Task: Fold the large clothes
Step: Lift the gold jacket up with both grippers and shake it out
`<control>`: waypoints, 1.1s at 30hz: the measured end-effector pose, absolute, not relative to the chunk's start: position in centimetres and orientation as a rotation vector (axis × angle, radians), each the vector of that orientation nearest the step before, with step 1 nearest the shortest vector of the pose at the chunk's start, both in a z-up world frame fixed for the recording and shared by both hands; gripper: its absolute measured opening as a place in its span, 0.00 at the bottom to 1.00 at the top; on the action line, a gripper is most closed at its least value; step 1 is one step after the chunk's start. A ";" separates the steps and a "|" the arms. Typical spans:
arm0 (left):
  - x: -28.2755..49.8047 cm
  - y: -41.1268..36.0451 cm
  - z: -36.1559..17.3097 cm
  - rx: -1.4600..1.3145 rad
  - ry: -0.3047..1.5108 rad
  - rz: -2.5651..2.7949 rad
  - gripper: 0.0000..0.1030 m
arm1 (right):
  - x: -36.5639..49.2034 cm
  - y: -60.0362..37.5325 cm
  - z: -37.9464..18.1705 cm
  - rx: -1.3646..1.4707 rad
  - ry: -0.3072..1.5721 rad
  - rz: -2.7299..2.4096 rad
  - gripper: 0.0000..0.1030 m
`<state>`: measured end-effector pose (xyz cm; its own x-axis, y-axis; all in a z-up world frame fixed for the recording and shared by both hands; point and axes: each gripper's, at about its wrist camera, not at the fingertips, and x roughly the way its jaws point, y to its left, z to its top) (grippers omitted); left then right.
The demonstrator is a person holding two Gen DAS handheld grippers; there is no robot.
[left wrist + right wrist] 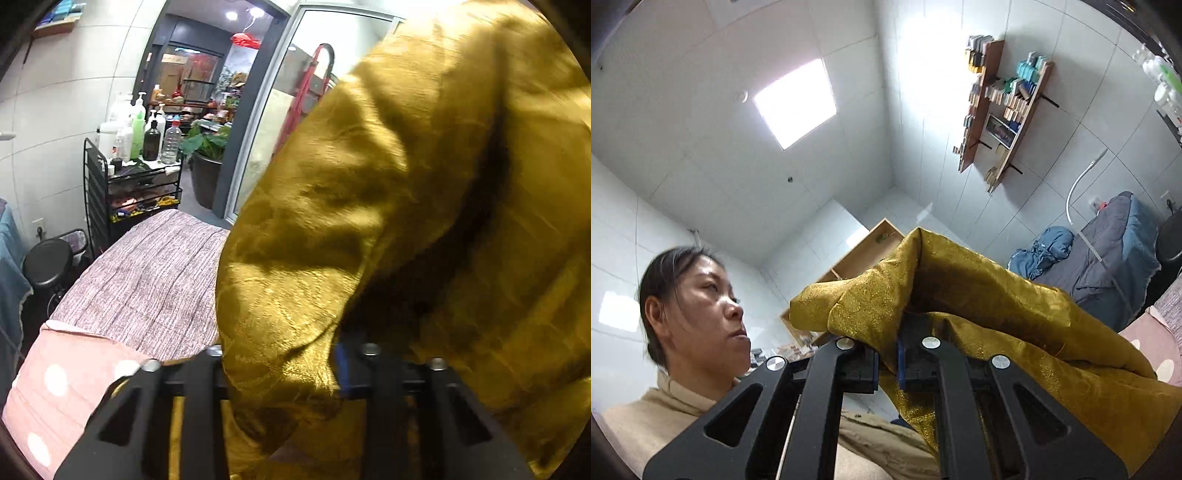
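Honestly can't read a single word anywhere: the bottles (147, 129) at my 10 o'clock and the boxes on the wall shelves (1004, 107) at 1 o'clock are too tiny and blurry.

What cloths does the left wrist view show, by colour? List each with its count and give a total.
Gold: 1, the gold garment
Grey striped: 1, the blanket
Pink with white dots: 1, the dotted cover
Teal: 1, the teal cloth at the left edge
Total: 4
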<state>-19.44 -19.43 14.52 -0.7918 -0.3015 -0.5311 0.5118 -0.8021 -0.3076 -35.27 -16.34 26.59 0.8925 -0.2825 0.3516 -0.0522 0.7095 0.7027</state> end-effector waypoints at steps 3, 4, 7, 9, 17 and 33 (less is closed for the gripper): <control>-18.1 -17.9 15.5 0.659 0.558 -2.440 0.19 | -34.9 -17.5 26.7 0.765 -0.455 -0.074 0.07; -17.3 -17.2 15.8 0.650 0.549 -2.400 0.18 | -34.5 -18.2 26.8 0.765 -0.452 -0.045 0.07; -12.2 -15.7 18.1 0.552 0.558 -2.223 0.16 | -31.5 -21.3 26.7 0.783 -0.424 0.072 0.07; -7.6 -13.5 20.3 0.475 0.540 -2.070 0.15 | -29.2 -23.0 26.1 0.809 -0.396 0.151 0.07; -3.1 1.5 29.9 0.390 0.293 -1.666 0.14 | -19.5 -27.6 25.2 0.891 -0.378 0.554 0.07; 2.2 10.7 40.0 0.105 0.148 -1.476 0.15 | -15.4 -28.6 28.4 0.922 -0.394 0.672 0.10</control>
